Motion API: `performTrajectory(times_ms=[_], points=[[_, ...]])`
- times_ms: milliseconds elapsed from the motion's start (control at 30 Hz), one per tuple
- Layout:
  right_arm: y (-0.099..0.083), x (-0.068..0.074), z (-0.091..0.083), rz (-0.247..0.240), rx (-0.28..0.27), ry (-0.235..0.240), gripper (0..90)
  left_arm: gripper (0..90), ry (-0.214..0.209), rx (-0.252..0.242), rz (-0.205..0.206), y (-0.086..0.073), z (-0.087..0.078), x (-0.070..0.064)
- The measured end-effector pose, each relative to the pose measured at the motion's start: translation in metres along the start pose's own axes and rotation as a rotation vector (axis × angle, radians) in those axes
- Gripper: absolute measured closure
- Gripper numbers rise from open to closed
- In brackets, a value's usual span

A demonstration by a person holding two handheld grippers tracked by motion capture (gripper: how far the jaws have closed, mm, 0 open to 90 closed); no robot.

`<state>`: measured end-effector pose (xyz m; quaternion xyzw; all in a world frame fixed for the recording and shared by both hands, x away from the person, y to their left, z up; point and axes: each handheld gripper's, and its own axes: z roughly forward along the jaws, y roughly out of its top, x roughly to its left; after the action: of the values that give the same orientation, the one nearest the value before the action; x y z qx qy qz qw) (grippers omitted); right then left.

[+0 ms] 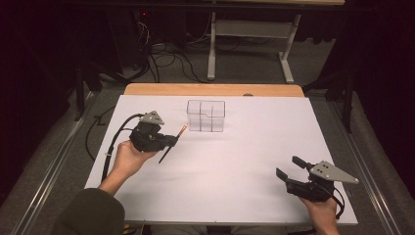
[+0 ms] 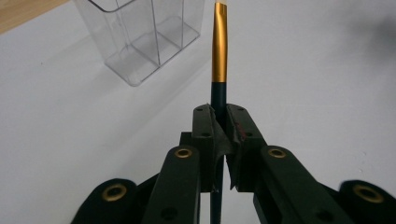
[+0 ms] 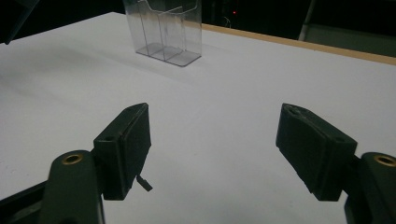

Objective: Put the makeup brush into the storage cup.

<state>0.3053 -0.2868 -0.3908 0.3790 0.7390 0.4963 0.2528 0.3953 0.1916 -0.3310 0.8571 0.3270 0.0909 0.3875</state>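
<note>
Brush [image 1: 171, 144] sits clamped in the left tongs [image 1: 172, 141], tip near the clear box [image 1: 206, 116]. Right tongs [image 1: 289, 170] gape apart near the desk's [image 1: 235, 166] right front edge, bare desk between.

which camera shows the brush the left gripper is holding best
The left gripper view: the brush stands close up, its dark handle clamped between the fingers, gold ferrule clear. In the high view it is a thin dark stick in the left gripper.

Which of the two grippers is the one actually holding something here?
The left gripper: its jaws are shut on a dark brush with a gold ferrule. The right gripper has jaws spread wide, nothing between them.
</note>
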Motion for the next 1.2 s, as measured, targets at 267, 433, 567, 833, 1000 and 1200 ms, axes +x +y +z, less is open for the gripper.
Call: performTrajectory(times_ms=[267,433,567,833,1000,1200], points=[[-0.001,0.0,-0.002,0.001,-0.007,-0.02,28.1,82.2,0.0,-0.044,-0.015,0.003,-0.001,0.002],[-0.001,0.0,-0.001,-0.011,-0.004,-0.015,28.2,82.1,0.006,-0.073,-0.029,0.006,-0.004,0.004],[-0.002,0.001,-0.001,-0.011,0.0,-0.016,28.3,82.1,0.012,-0.089,-0.032,0.007,-0.003,0.004],[-0.003,0.002,-0.001,-0.007,0.007,-0.015,28.3,82.2,0.023,-0.122,-0.043,0.012,-0.005,0.006],[-0.003,0.002,-0.001,-0.006,0.003,-0.015,28.3,82.2,0.039,-0.122,-0.037,0.013,-0.001,0.006],[-0.003,0.002,-0.002,-0.007,0.004,-0.013,28.4,82.1,0.044,-0.138,-0.053,0.014,-0.001,0.01]])
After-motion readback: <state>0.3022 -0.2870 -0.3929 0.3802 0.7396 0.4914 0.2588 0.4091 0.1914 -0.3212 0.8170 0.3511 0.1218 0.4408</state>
